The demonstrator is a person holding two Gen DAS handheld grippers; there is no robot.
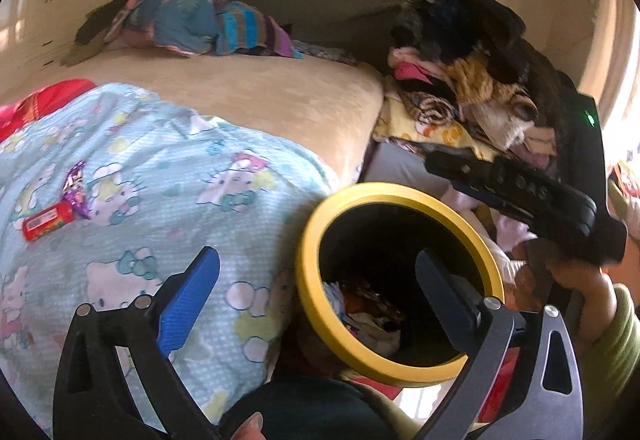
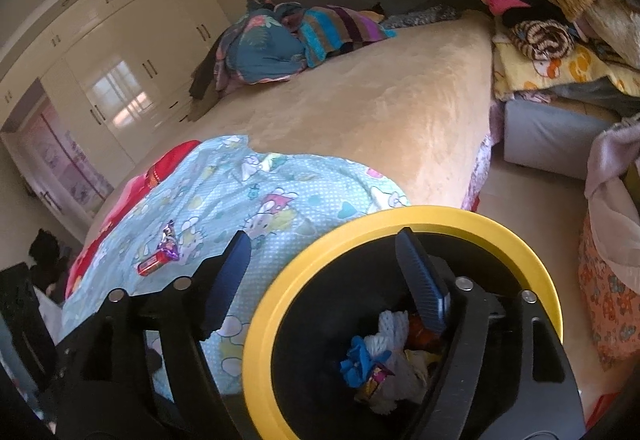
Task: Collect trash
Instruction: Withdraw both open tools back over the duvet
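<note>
A black bin with a yellow rim [image 1: 308, 240] [image 2: 440, 213] stands beside the bed and holds several scraps of trash [image 2: 384, 356]. A red wrapper [image 1: 47, 222] [image 2: 151, 264] and a purple foil wrapper [image 1: 77, 187] [image 2: 170, 240] lie on the light blue cartoon blanket [image 1: 160, 167] [image 2: 256, 191]. My left gripper [image 1: 318, 270] is open and empty, straddling the bin's rim. My right gripper [image 2: 326, 252] is open and empty, one finger over the blanket, the other over the bin mouth. The right gripper also shows in the left wrist view [image 1: 520, 191], above the bin.
The beige bed [image 2: 380, 111] carries a heap of coloured clothes [image 2: 288, 35] at its far end. A tall pile of clothes and blankets [image 1: 480, 79] [image 2: 560, 19] sits right of the bed on a grey box [image 2: 552, 143]. White wardrobes [image 2: 120, 51] line the left wall.
</note>
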